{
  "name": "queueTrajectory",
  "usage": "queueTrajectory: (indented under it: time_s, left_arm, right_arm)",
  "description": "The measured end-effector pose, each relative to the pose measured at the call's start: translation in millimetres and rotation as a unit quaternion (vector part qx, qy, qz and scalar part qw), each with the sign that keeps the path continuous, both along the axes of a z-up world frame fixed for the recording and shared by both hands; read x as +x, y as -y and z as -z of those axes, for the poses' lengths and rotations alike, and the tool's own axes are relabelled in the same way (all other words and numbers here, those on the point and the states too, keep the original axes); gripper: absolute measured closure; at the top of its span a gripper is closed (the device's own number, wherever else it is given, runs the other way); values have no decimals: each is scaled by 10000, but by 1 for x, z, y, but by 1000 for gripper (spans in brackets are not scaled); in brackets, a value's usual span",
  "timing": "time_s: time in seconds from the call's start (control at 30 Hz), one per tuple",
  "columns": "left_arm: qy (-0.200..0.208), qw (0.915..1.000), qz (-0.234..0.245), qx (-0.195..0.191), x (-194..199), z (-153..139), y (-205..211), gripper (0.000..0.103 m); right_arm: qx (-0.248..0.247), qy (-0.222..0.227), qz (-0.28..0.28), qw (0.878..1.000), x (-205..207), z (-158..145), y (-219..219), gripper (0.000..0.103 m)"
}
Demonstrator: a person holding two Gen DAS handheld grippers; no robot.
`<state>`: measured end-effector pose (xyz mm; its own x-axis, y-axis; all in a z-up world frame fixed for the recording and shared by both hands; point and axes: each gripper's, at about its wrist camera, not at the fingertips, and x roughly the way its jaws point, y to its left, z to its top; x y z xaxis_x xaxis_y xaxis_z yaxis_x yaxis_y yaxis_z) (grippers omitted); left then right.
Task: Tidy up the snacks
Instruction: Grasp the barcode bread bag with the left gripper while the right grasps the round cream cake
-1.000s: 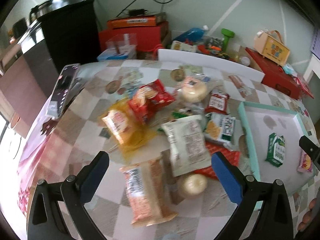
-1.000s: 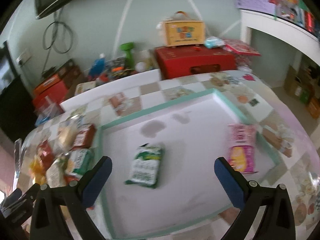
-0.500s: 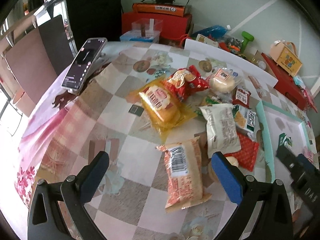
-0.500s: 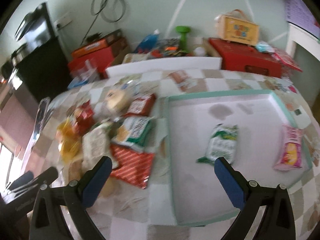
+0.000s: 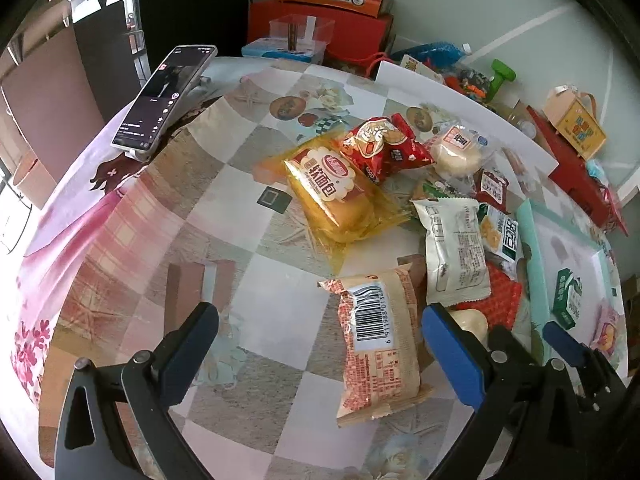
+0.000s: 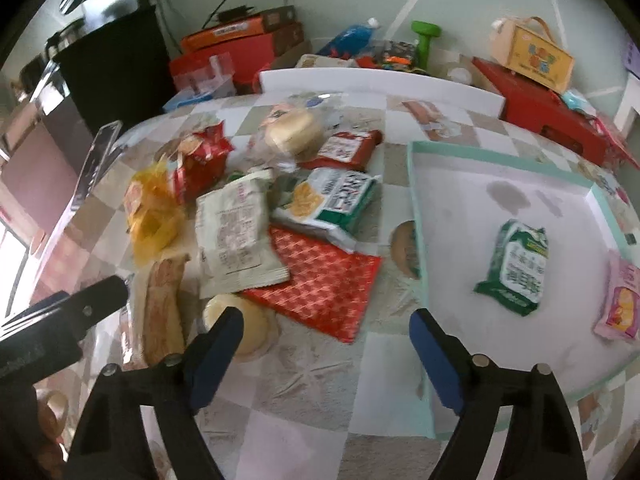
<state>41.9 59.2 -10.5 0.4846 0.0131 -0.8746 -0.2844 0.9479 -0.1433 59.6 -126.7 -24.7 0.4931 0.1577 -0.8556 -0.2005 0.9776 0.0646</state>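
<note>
Now swung away from the mint-rimmed tray (image 6: 416,216) and back over the loose heap, where a second ago only the tray floor with its two packets filled the right view. Meaning, as a judgement: one drop-off finished, next pick in preparation. Right gripper (image 6: 326,354) spread wide, holding nothing, hovering above bare tablecloth just in front of the red patterned packet (image 6: 320,276) and beside the round pale bun (image 6: 240,320). Left gripper (image 5: 316,344) likewise released and empty, moved in closer to the table than a second ago, the orange barcode packet (image 5: 376,340) lying between its fingers but apparently untouched. Already in the tray: green packet (image 6: 516,268) and pink packet (image 6: 618,304), well apart from each other. Outside it on the tablecloth (image 5: 224,208): yellow bread bag (image 5: 336,196), red crinkled bag (image 5: 380,148), white packet (image 5: 452,248), green-and-white packet (image 6: 328,200) and a wrapped round cake (image 6: 294,130), several overlapping. Most of the sorting therefore not yet done. Phone (image 5: 164,96) propped at the table's far left edge, clear of the snacks.
</note>
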Motion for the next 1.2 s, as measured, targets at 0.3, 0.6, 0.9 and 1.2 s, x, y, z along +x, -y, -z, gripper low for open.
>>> queueTrajectory:
  time_s: [0.3,0.6,0.9,1.2]
  left_arm:
    - [-67,9995,270,-127,10,5,12,3]
    - [-307,9983,403,-293,20,24,17,24]
    - [-318,9978,490,-307,23,32,20,53]
    - [-195,9978,536,-328,21,29,19,60]
  right_arm:
    - [-130,61,-508,9986,-7,4,-29,28]
    - [-168,-101,-742,9971,-3,23,-47,39]
    - [-202,-96,-698,9973,3,33,-50,51]
    - [73,-82,-726,9973,4,27,-42,62]
